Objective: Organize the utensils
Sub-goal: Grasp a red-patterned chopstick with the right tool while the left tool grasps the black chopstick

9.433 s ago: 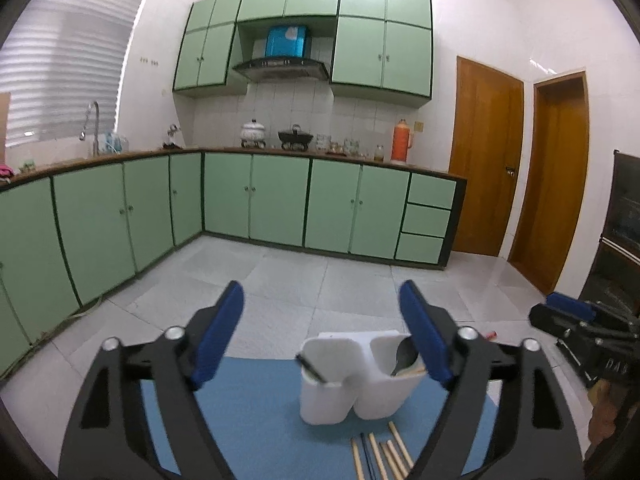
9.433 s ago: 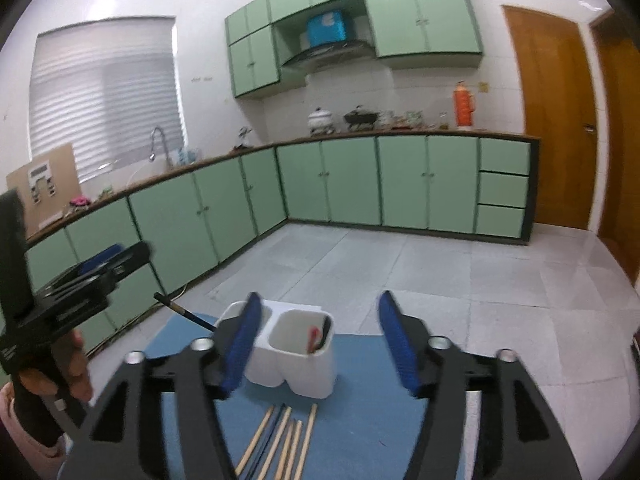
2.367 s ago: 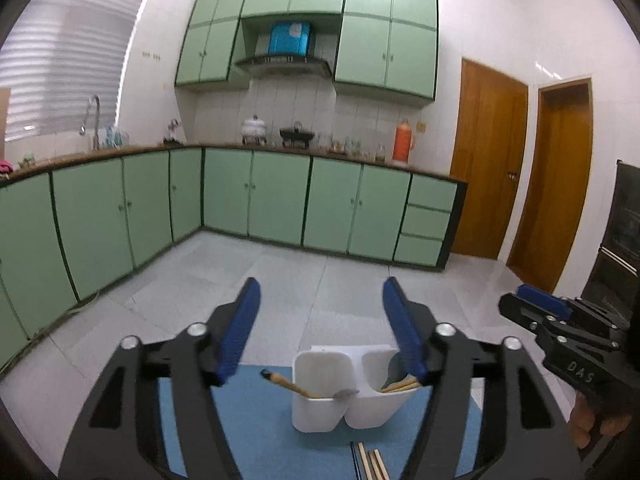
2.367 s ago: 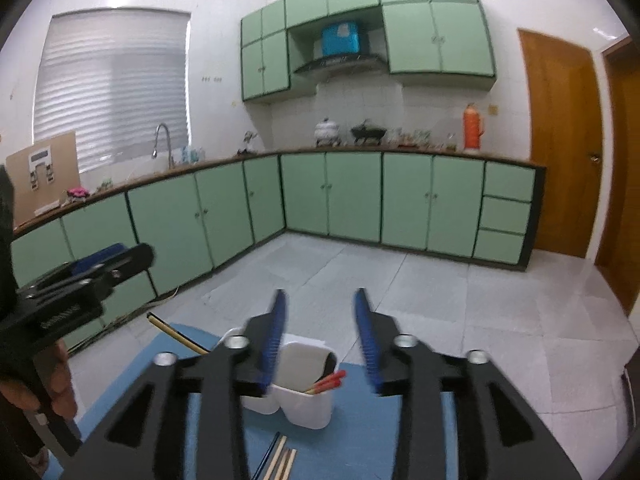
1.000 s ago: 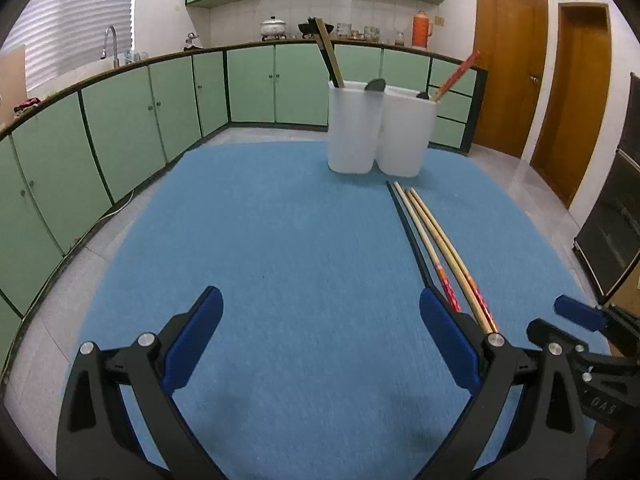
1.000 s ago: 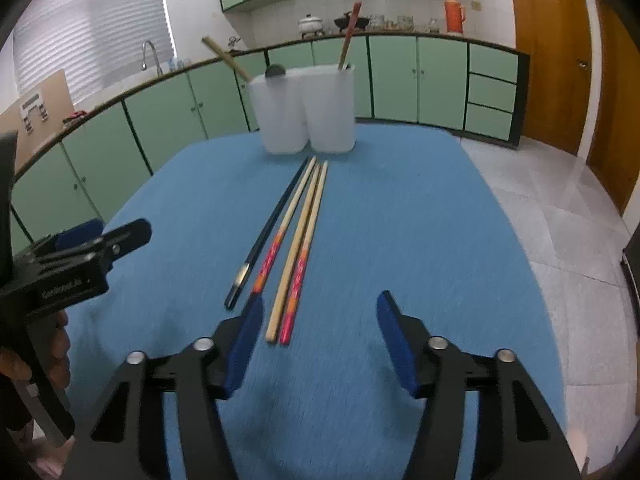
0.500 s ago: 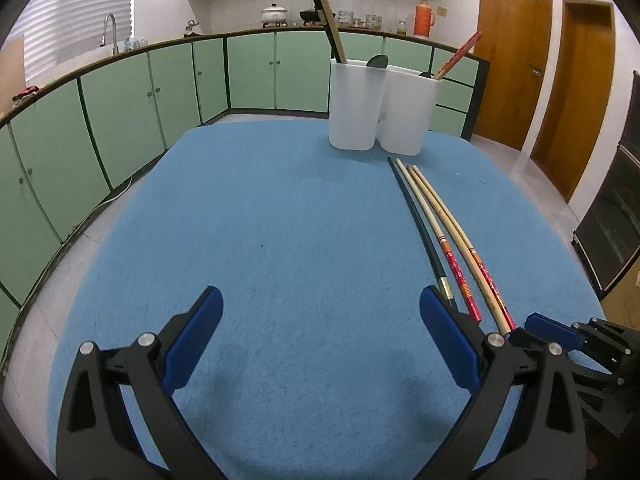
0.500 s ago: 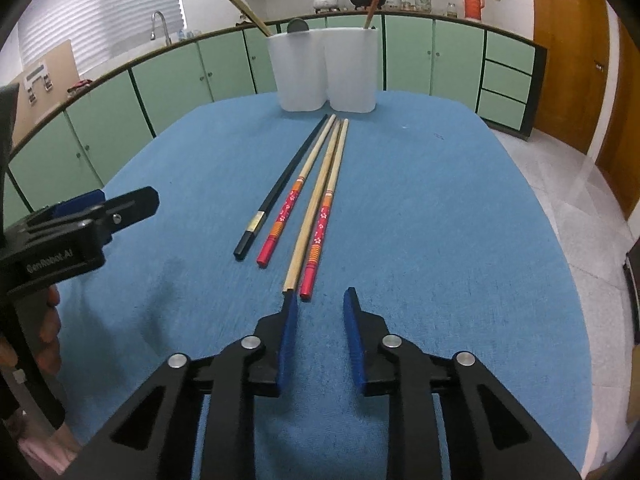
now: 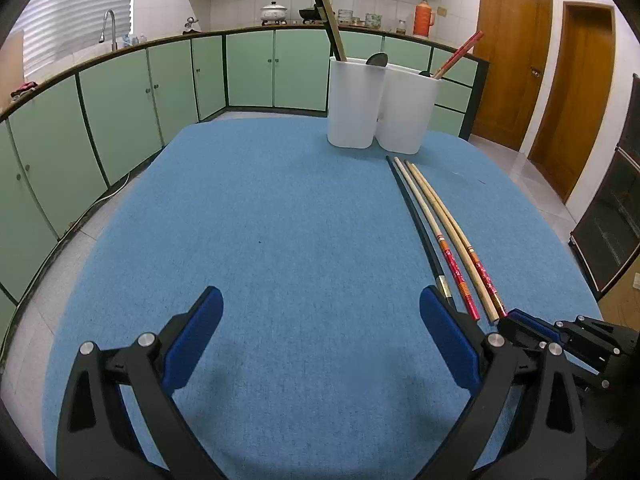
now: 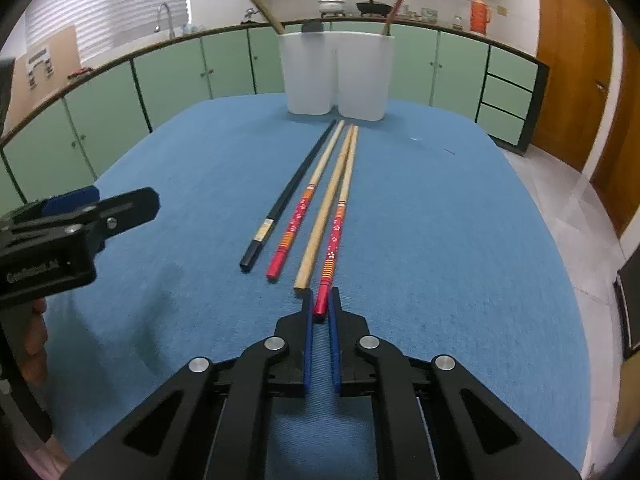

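Right gripper [image 10: 319,305] has its jaws pressed nearly together, pinching the red butt end of the rightmost chopstick [image 10: 335,227], which lies flat on the blue mat [image 10: 440,220]. Taking the white holder [image 10: 336,76] as the landmark: it stands upright at the far end of the mat, two compartments joined side by side. Four sticks lie in a row on the mat running from just in front of the holder back toward the right gripper, tips near the holder base, close together at that end and fanning slightly apart at the near end. Left to right in the right wrist view: black chopstick [image 10: 294,188], red-patterned chopstick [image 10: 304,206], plain wooden chopstick [image 10: 326,208], then the pinched one. Inside the holder: a wooden-handled utensil [image 9: 332,28] leans out of the left compartment, a dark spoon head [image 9: 377,60] shows at its rim, and a red chopstick [image 9: 460,54] leans out of the right compartment. Left gripper [image 9: 320,322] is spread wide with nothing between the pads, hovering over bare mat well short of the holder and left of the row of sticks. A hand [image 10: 32,340] on its handle shows at the left edge of the right wrist view.
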Tool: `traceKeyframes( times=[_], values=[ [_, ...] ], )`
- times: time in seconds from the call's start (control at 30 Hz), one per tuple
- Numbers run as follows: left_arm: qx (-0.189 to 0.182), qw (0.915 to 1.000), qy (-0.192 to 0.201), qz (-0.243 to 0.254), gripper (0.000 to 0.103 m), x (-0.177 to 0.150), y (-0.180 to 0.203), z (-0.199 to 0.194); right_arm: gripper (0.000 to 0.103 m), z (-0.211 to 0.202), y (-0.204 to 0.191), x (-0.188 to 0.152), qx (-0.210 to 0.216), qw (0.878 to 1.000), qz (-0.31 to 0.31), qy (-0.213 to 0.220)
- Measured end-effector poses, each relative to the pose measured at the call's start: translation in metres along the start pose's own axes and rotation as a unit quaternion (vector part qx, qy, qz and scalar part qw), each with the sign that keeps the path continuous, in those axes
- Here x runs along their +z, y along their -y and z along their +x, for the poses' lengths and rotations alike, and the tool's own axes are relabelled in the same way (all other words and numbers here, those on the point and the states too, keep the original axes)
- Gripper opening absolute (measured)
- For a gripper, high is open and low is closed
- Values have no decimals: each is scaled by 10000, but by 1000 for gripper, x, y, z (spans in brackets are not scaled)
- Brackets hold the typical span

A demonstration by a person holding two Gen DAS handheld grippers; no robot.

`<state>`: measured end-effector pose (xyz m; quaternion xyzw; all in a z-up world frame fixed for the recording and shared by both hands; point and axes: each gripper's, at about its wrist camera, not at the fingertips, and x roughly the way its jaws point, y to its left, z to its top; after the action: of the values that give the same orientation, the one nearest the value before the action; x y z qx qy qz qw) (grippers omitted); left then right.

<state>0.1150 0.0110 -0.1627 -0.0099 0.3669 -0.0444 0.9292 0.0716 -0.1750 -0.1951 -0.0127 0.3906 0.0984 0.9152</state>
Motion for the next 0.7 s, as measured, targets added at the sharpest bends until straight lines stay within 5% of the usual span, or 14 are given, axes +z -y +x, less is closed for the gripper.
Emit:
traceKeyframes(
  times=[0.7],
  values=[
    [-396,9989,-249,105,95,-5,26,8,5,-7,37,-4,-243,9970,731,107]
  ],
)
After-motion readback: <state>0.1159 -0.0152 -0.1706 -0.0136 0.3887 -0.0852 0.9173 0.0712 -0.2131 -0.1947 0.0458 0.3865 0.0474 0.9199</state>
